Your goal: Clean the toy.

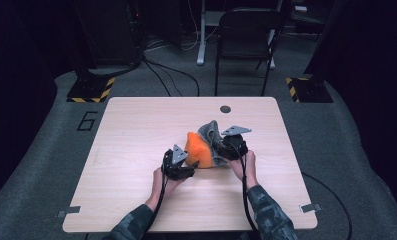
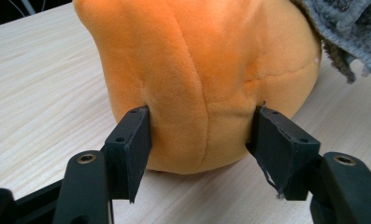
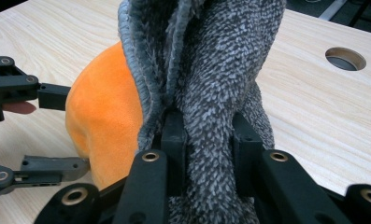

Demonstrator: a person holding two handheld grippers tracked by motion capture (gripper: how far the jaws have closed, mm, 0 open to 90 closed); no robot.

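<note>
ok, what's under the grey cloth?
The grey cloth drapes over the far side of the orange plush; the near side shows. What lies beneath the rest is covered.

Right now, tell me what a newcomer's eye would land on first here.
The orange plush near the middle of the table stands out first, with the left gripper straddling its end, jaws at its sides. Next comes the grey cloth draped against the plush's far side, pinched between the jaws of the right gripper.
</note>
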